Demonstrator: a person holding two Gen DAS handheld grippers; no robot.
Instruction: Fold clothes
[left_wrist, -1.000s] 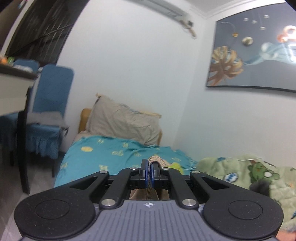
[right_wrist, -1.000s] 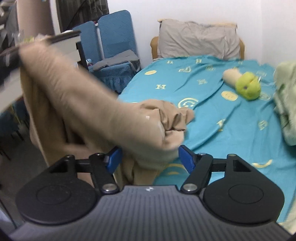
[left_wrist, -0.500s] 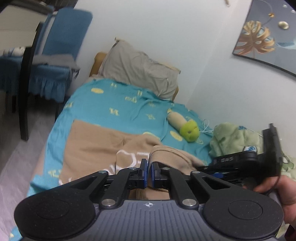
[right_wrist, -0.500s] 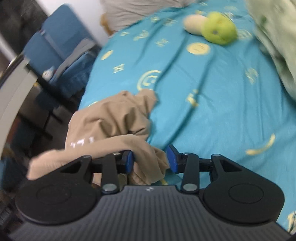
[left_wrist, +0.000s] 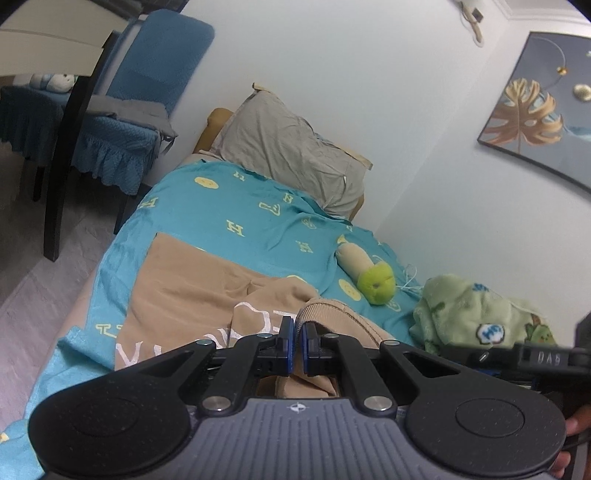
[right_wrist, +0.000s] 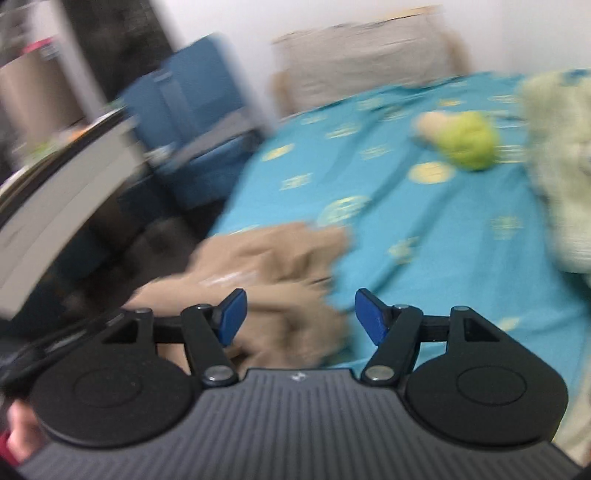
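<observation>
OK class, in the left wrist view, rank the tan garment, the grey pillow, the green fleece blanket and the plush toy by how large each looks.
1. tan garment, partly hidden behind the gripper
2. grey pillow
3. green fleece blanket, nearer the camera and partly cut off, so its place against the pillow is unsure
4. plush toy, clearly smallest

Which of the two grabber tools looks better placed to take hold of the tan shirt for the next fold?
Probably the right gripper: its jaws stand wide open just above the tan shirt, free to grab. The left gripper is already shut on the shirt's ribbed edge, so it can only hold.
</observation>
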